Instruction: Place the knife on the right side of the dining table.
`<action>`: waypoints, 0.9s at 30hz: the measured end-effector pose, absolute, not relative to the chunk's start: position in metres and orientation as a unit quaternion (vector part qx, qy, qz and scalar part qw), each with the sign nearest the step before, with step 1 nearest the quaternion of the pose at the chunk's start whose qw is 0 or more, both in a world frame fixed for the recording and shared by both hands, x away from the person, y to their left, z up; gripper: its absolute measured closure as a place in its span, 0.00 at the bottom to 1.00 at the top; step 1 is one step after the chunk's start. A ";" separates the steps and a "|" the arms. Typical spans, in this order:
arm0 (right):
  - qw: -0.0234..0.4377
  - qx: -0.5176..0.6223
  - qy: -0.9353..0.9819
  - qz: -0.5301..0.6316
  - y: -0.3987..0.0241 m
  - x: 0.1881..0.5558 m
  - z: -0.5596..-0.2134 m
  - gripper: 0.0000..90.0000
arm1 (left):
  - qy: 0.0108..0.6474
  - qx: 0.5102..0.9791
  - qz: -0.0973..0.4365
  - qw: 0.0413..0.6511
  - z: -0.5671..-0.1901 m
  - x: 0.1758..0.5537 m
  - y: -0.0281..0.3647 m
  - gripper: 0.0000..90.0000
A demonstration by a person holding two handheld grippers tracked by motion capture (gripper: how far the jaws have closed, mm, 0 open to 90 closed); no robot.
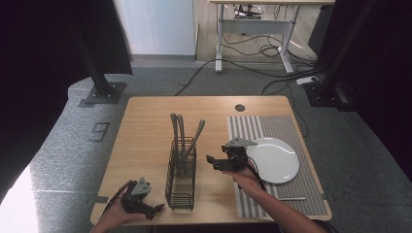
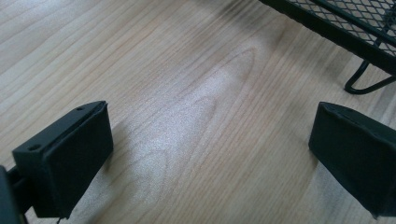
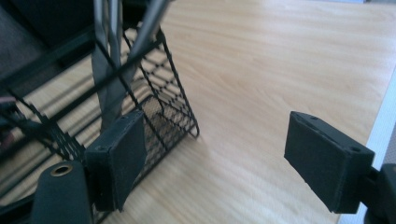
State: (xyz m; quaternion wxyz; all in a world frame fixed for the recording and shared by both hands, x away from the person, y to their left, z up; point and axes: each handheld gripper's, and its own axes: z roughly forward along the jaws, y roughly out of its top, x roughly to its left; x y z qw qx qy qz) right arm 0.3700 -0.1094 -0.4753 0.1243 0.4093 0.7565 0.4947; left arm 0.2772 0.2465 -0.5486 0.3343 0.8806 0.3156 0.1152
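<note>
A black wire-mesh cutlery caddy [image 1: 180, 179] stands in the middle of the wooden table [image 1: 145, 131], with several grey utensil handles [image 1: 182, 131] sticking up out of it. My right gripper [image 1: 214, 162] hovers just right of the caddy, open, with nothing between its jaws. In the right gripper view the caddy [image 3: 159, 93] and the handles [image 3: 109, 70] lie just past the left jaw of the gripper [image 3: 215, 140]. My left gripper [image 1: 154, 209] rests low at the table's front left, open and empty. In its own view the gripper [image 2: 205, 130] frames bare wood, with the caddy's corner [image 2: 355, 28] ahead at the upper right.
A white plate [image 1: 274, 159] sits on a grey striped placemat [image 1: 248, 128] at the right. A thin utensil [image 1: 291, 198] lies near the mat's front edge. A round cable hole [image 1: 240, 108] marks the table's far side. Cables and a desk stand on the floor beyond.
</note>
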 end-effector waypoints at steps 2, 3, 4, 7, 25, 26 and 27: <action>0.125 0.406 0.756 0.499 -0.108 0.372 -0.471 0.23 | 0.316 0.880 0.115 0.334 -0.549 0.277 0.246 0.00; 0.126 0.403 0.754 0.503 -0.107 0.374 -0.469 0.23 | 0.316 0.881 0.115 0.334 -0.549 0.277 0.246 0.00; 0.123 0.397 0.754 0.509 -0.106 0.376 -0.467 0.25 | 0.315 0.881 0.114 0.334 -0.549 0.277 0.246 0.00; 0.117 0.389 0.755 0.514 -0.103 0.379 -0.463 0.27 | 0.315 0.881 0.114 0.334 -0.549 0.277 0.246 0.00; 0.102 0.376 0.743 0.544 -0.079 0.404 -0.442 0.35 | 0.314 0.881 0.114 0.335 -0.549 0.276 0.246 0.00; 0.101 0.376 0.741 0.547 -0.077 0.406 -0.442 0.37 | 0.314 0.881 0.114 0.335 -0.549 0.276 0.246 0.00; 0.099 0.373 0.738 0.553 -0.075 0.411 -0.440 0.39 | 0.314 0.881 0.114 0.335 -0.549 0.276 0.246 0.00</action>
